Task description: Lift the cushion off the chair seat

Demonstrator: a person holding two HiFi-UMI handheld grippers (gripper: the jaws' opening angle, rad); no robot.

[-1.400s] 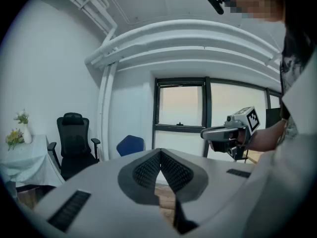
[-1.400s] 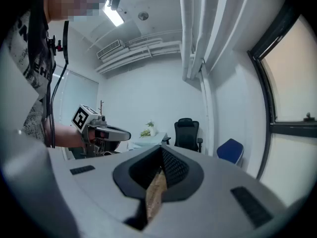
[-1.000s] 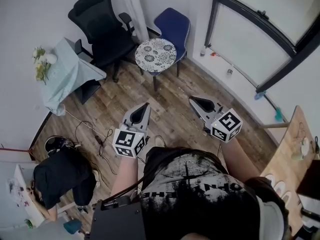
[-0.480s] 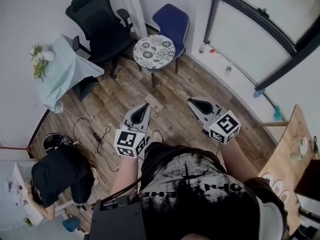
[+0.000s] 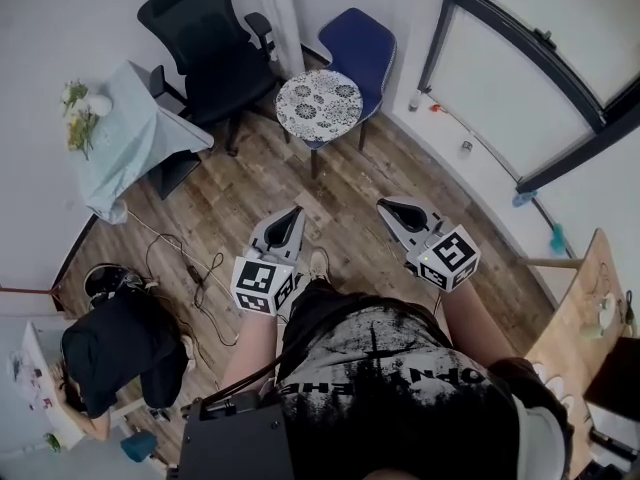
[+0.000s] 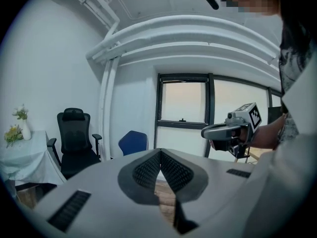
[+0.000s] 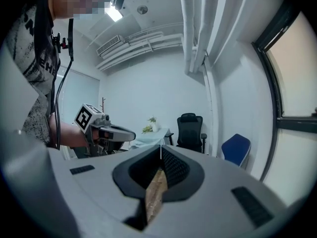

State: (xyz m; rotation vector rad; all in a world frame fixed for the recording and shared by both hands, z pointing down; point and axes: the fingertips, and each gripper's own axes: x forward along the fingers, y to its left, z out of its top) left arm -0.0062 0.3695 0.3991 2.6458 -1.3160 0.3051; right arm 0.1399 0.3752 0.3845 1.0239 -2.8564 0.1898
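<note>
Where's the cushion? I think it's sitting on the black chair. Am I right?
Not quite. The cushion is sitting on the blue chair, not the black chair, which stands empty beside it. The head view shows this.

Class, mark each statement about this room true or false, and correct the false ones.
1. The round patterned cushion lies on the blue chair seat. True.
2. The left gripper grips the cushion. False: its jaws are shut on nothing, far from it.
3. Flowers stand on the cloth-covered table. True.
4. In the head view, the black office chair stands right of the blue chair. False: it stands left of it.
</note>
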